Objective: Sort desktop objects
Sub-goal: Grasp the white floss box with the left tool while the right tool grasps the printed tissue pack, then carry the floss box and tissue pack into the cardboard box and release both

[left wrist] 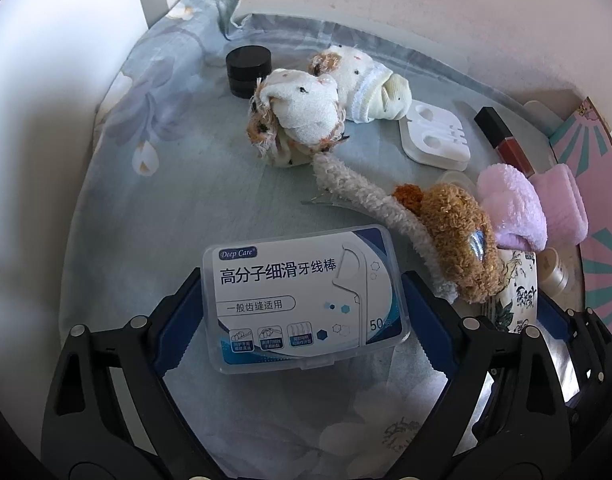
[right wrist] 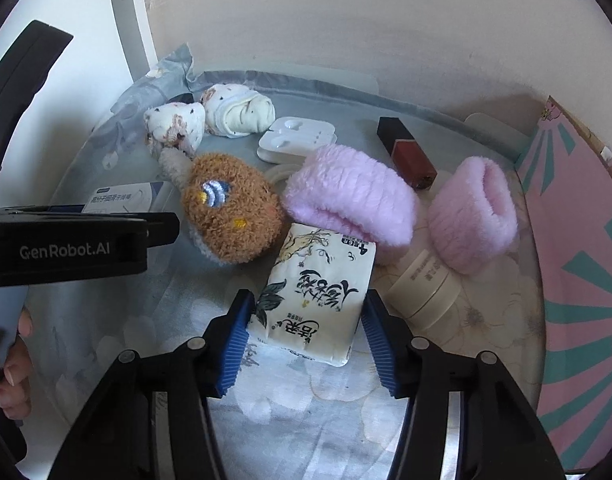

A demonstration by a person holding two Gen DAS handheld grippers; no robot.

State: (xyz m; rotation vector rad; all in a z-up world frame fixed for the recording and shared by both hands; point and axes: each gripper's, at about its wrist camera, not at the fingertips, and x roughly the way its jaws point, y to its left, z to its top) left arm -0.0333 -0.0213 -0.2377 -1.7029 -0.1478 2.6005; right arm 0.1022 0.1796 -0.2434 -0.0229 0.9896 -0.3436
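A clear floss-pick box (left wrist: 306, 300) with a blue and white label lies flat on the floral cloth (left wrist: 146, 220). My left gripper (left wrist: 302, 274) straddles it, blue pads against its two short ends. A white tissue pack (right wrist: 317, 296) with black ink drawings lies between the jaws of my right gripper (right wrist: 306, 300), with both ribbed pads on its long sides. The pack's upper end touches a brown plush toy (right wrist: 230, 216) and a pink fluffy band (right wrist: 349, 204). The left gripper's black body and the hand (right wrist: 10, 352) that holds it fill the left edge of the right wrist view.
Two rolled socks (left wrist: 302, 120), a black jar (left wrist: 248, 70), a white plastic case (left wrist: 433, 136) and a red lip gloss (left wrist: 505, 140) lie farther back. A second pink band (right wrist: 473, 216) and a cream jar (right wrist: 425, 292) sit right of the pack. A pink patterned box (right wrist: 577, 280) borders the right side.
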